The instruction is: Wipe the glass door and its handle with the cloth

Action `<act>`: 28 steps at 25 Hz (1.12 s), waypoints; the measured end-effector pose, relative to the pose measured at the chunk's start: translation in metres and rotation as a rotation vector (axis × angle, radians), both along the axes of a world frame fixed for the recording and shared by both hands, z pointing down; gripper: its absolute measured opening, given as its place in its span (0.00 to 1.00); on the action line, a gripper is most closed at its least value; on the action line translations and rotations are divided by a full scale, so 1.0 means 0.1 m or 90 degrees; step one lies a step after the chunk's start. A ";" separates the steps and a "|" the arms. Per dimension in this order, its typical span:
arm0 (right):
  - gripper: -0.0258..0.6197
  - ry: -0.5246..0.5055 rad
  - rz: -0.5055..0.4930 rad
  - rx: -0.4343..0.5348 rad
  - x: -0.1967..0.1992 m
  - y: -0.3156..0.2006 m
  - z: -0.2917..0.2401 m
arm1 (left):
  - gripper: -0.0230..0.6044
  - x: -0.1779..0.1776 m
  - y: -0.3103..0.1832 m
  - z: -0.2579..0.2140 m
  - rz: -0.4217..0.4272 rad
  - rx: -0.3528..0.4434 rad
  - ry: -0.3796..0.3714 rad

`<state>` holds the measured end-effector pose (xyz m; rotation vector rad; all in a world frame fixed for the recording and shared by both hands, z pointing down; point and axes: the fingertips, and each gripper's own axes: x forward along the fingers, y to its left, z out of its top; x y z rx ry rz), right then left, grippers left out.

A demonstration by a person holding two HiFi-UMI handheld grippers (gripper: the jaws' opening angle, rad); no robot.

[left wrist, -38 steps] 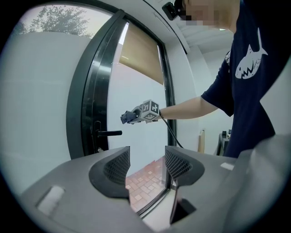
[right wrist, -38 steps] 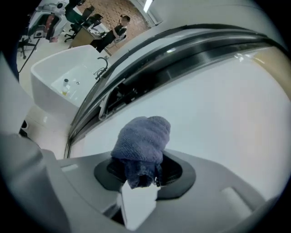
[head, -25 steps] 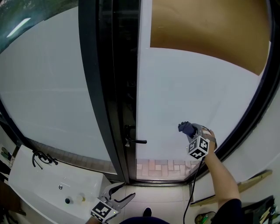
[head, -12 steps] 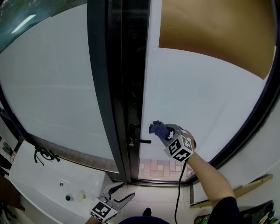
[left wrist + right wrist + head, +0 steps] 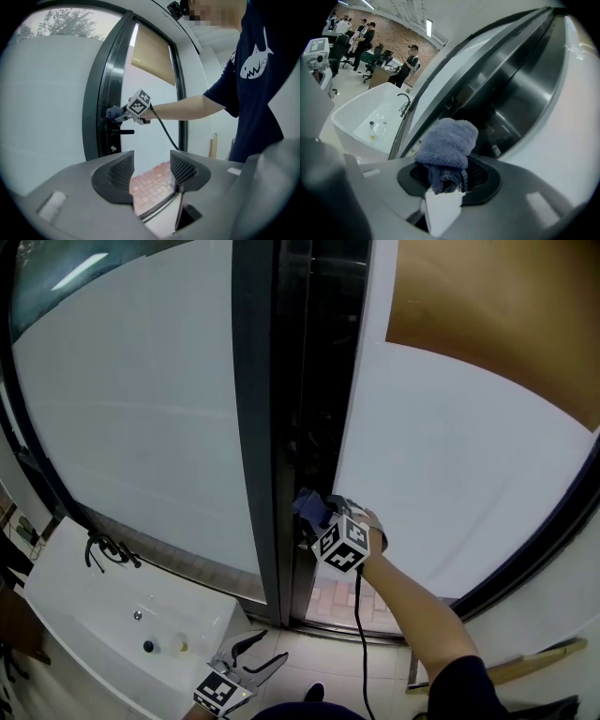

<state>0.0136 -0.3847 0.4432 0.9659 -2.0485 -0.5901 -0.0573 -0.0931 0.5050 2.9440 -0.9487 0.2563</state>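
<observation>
The frosted glass door meets a dark metal frame at mid-view. My right gripper is shut on a bunched blue cloth, pressed to the door's edge by the frame. In the right gripper view the cloth bulges out of the shut right gripper against the dark frame. In the left gripper view the cloth sits just above the black lever handle. My left gripper hangs low near the floor, open and holding nothing; its left gripper jaws frame only tiles.
A white tub with a black tap stands at the lower left. A brown blind covers the door's top. A wooden stick leans at the lower right. Reddish paving shows through the clear lower glass.
My right gripper has carried the cloth leftward across the glass, from mid-pane to the door's edge beside the frame. The left gripper has stayed low and open.
</observation>
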 end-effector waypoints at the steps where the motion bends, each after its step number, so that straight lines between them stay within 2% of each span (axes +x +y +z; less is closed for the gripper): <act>1: 0.27 0.010 0.001 -0.003 -0.02 -0.01 0.05 | 0.41 -0.01 0.00 0.00 -0.005 -0.002 0.002; 6: 0.27 0.048 -0.007 -0.038 -0.10 0.02 0.25 | 0.41 -0.10 -0.02 0.10 -0.019 -0.005 -0.006; 10: 0.27 0.044 -0.028 -0.126 -0.14 0.12 0.38 | 0.41 -0.03 -0.02 0.08 -0.011 -0.007 -0.002; 16: 0.26 0.029 -0.039 -0.217 -0.21 0.26 0.48 | 0.41 0.03 -0.02 0.11 -0.004 -0.006 -0.005; 23: 0.26 0.106 -0.050 -0.203 -0.11 0.36 0.54 | 0.41 0.08 -0.03 0.08 -0.001 -0.008 0.001; 28: 0.26 0.169 -0.051 -0.171 0.14 0.45 0.61 | 0.41 0.13 -0.06 0.10 0.008 -0.005 0.000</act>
